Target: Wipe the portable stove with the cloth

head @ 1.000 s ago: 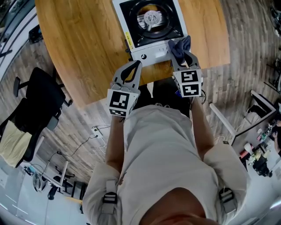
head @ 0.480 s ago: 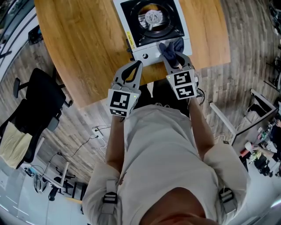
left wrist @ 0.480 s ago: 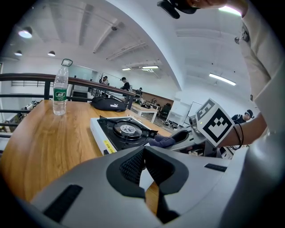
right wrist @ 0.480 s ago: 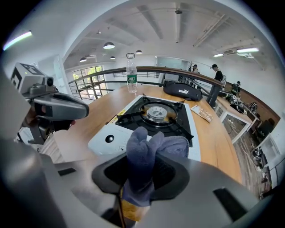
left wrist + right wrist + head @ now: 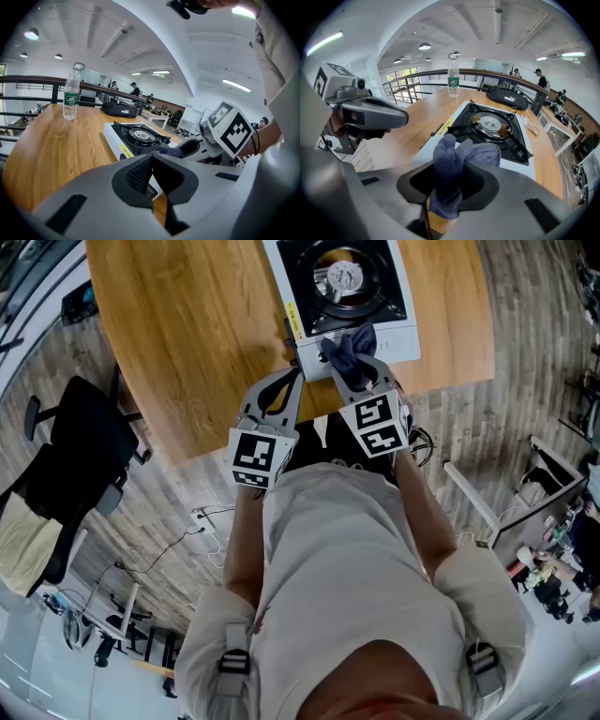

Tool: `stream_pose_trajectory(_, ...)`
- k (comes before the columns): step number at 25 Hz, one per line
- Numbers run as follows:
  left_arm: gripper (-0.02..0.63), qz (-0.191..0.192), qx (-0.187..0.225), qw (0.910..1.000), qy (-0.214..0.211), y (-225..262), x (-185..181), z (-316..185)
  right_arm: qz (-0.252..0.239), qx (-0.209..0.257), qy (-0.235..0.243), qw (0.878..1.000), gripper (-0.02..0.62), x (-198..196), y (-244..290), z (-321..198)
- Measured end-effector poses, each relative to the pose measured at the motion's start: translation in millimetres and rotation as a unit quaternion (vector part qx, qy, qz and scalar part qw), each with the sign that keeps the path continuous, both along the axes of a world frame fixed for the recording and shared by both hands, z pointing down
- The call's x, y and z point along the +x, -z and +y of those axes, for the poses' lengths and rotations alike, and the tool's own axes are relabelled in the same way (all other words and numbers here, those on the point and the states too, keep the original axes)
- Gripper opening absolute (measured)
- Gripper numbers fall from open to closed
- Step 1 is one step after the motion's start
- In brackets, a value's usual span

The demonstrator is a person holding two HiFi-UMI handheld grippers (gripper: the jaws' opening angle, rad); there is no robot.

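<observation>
Cloth [image 5: 348, 346] in right hand-held gripper [image 5: 353, 362] farther left; stove [image 5: 406, 333] partly off-frame

- A pale beige short-sleeved shirt [image 5: 347, 559] is worn, with loose sleeves [image 5: 487, 585] that end above the elbows.
- 2 grey straps [image 5: 234, 664] with plastic buckles are seen at the shoulders, 1 on each side.
- The left gripper [image 5: 296, 376] and the right gripper [image 5: 356, 367] are cased in smooth light grey shells, each with a rounded dark opening behind its jaws.
- Black ribbed pads [image 5: 138, 176] are fitted inside the jaws.
- A white cube [image 5: 255, 457] printed with black square markers is mounted on each gripper.
- Thin dark cords [image 5: 254, 140] are looped at the right wrist.
</observation>
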State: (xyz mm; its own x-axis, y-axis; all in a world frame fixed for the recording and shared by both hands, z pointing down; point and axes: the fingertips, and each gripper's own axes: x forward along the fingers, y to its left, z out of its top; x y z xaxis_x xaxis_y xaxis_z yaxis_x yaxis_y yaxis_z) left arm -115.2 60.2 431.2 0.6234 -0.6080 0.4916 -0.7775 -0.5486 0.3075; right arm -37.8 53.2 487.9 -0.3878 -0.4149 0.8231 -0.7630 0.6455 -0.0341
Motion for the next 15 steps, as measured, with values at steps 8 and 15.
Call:
stream_pose_trajectory(8,0.02,0.001,0.005,1.0,0.007,0.6,-16.2,1.1,-0.006,-0.005,0.027,1.0,0.132,-28.5,-0.1,6.1)
stream_pose_trajectory(15,0.02,0.004,0.008,0.9999,0.007,3.5,-20.3,1.3,-0.03,-0.02,0.058,0.998,0.132,-58.5,0.7,15.7)
